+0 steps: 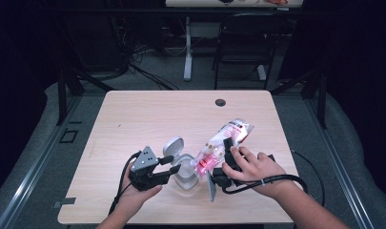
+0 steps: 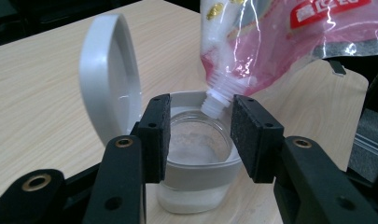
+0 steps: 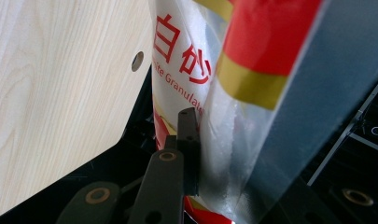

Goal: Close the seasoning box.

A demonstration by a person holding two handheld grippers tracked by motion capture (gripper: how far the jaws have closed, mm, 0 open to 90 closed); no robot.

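Your left gripper [image 1: 174, 168] sits low at the near side of the surface [image 1: 133, 114], and its jaws stand apart on either flank of the grey container [image 1: 185, 177]. In the left gripper view the two black pads bracket the container's rim, one on each side; whether they press the wall or stand just off it, I cannot tell. The container's round lid [image 2: 107, 74] is flipped up and back on its hinge, standing nearly upright to the left of the opening, and white grains lie in the clear body below.

Your right gripper [image 1: 218, 167] has the sugar pouch [image 1: 224, 140] clamped: in the right gripper view one black jaw presses flat against the pouch's printed face, with the red lettering just above it, and the other jaw is hidden behind the plastic. The pouch is tilted, its sealed end up and away toward the far right, its spout end down toward the container.

The white threaded spout [image 2: 218, 95] hangs uncapped right over the container's far rim, between your left jaws and slightly above them, nearer the right-hand pad. Its mouth points into the opening. Whether grains are falling from it is too fine to tell.

Your right hand [image 1: 250, 168] wraps the gripper's handle beside the pouch, cable trailing off toward the surface's near right edge.
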